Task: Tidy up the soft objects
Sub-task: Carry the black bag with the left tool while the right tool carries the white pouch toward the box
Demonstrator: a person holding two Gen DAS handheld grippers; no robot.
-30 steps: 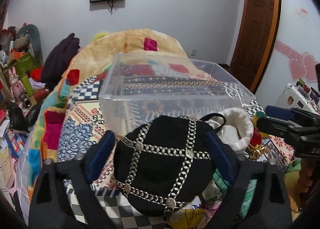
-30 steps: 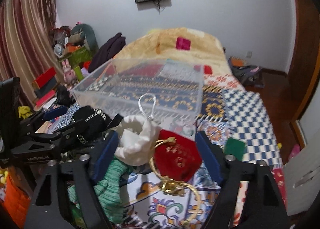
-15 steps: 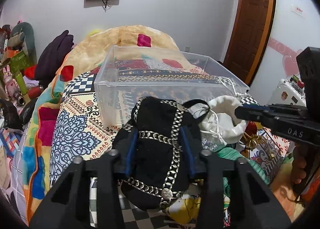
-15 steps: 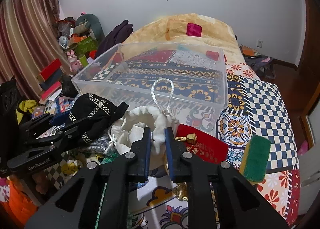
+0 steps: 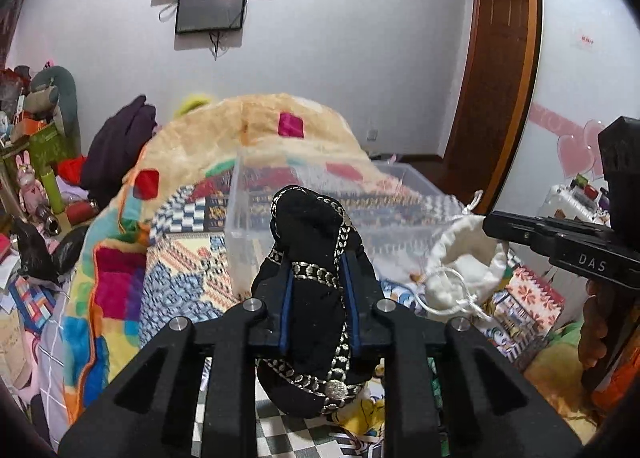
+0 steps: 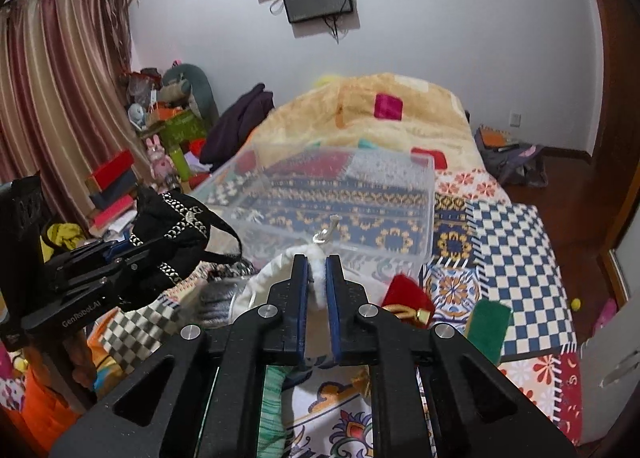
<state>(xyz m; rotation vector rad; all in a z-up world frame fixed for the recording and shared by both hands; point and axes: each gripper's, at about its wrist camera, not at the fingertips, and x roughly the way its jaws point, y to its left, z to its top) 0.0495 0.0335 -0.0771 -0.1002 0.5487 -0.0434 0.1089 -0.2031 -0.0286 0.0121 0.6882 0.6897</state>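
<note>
My left gripper (image 5: 316,258) is shut on a black pouch with silver chain trim (image 5: 312,242) and holds it lifted in front of the clear plastic bin (image 5: 256,194). The pouch also shows in the right wrist view (image 6: 176,234). My right gripper (image 6: 316,262) is shut on a white drawstring pouch (image 6: 276,278) and holds it up near the bin's front wall (image 6: 352,234). The white pouch hangs at the right in the left wrist view (image 5: 464,258). The bin stands on the patterned bedspread (image 6: 512,242).
A red pouch with gold cord (image 6: 408,298), a green sponge (image 6: 488,326) and a green striped cloth (image 6: 272,398) lie on the bed near the front. A yellow blanket (image 6: 384,118) is heaped behind the bin. Clutter lines the left wall (image 6: 160,146).
Both grippers closed, the left on the black pouch and the right on the white pouch. Both then lifted their pouches up off the bed toward the bin.
</note>
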